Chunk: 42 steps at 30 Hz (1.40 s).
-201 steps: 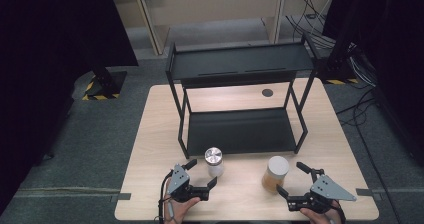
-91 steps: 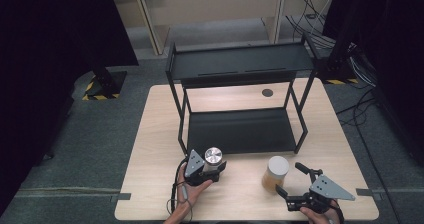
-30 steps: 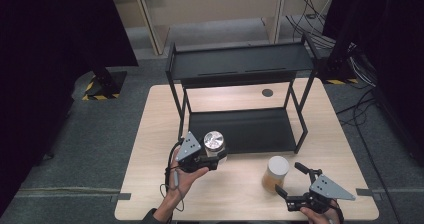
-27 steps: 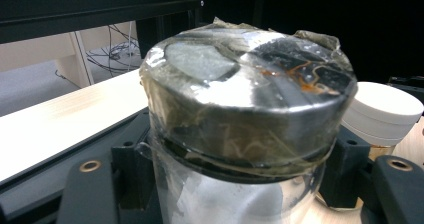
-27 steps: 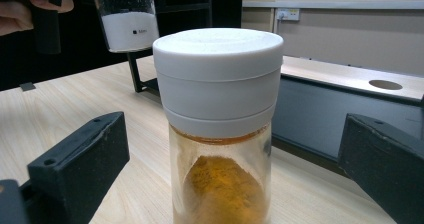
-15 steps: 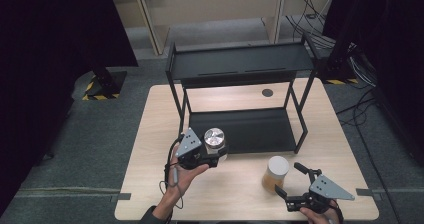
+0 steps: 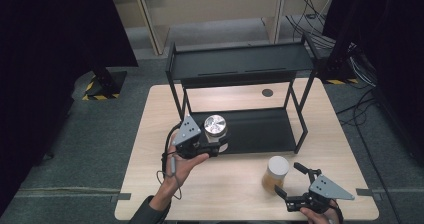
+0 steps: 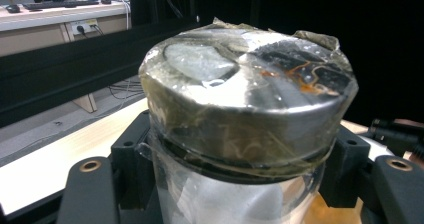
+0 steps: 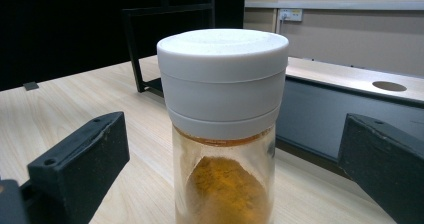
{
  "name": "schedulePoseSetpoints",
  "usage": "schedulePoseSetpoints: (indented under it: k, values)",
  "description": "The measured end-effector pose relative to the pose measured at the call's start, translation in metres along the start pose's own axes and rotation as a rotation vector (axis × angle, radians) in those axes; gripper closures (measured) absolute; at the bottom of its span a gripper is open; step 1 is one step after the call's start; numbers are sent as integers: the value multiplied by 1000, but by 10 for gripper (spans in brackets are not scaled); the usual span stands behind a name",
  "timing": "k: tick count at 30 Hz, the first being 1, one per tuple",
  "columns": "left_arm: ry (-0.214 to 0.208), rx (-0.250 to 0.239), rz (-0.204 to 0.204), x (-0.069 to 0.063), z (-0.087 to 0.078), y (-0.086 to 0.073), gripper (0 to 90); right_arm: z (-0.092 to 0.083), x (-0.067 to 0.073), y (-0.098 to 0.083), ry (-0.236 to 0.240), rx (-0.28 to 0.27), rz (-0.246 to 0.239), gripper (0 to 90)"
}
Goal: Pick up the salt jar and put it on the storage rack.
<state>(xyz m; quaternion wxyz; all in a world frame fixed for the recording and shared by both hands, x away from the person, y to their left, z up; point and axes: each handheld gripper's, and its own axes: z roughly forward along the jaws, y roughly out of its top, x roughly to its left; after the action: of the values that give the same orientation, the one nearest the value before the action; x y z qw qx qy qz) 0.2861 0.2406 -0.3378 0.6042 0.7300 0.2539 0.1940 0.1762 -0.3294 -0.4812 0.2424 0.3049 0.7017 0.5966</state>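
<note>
A pale, light-brown wood grain is shown by the desk [image 7: 240,184]. The two-level shelf rack [image 7: 240,66] is finished in matt black throughout. A shiny silver lid, wrapped in clear, slightly yellowed film, is carried by the jar [image 8: 247,114] in the left gripper [image 7: 212,149], whose body is black with a grey three-cornered plate. The other jar [image 9: 223,134] is topped by a plain white lid, and its clear glass is filled with orange-brown powder. The right gripper [image 7: 292,181] is black as well, again with a grey plate. The floor [image 7: 100,149] is a dark grey-green, marked by a yellow-and-black striped patch.
</note>
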Motion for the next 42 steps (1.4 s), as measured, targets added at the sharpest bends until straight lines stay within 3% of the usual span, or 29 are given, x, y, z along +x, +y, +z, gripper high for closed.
schedulePoseSetpoints:
  k: [8,17,32,42]
  values:
    - [-10,10,-22,10,1,27,311,0,0,0,3,1,2,4]
    - [14,4,1,10,4,50,310,1,0,0,4,3,3,4]
    - [3,26,8,16,12,96,311,1,-1,0,6,8,3,4]
    - [0,21,-9,20,12,123,311,1,-1,0,7,9,3,4]
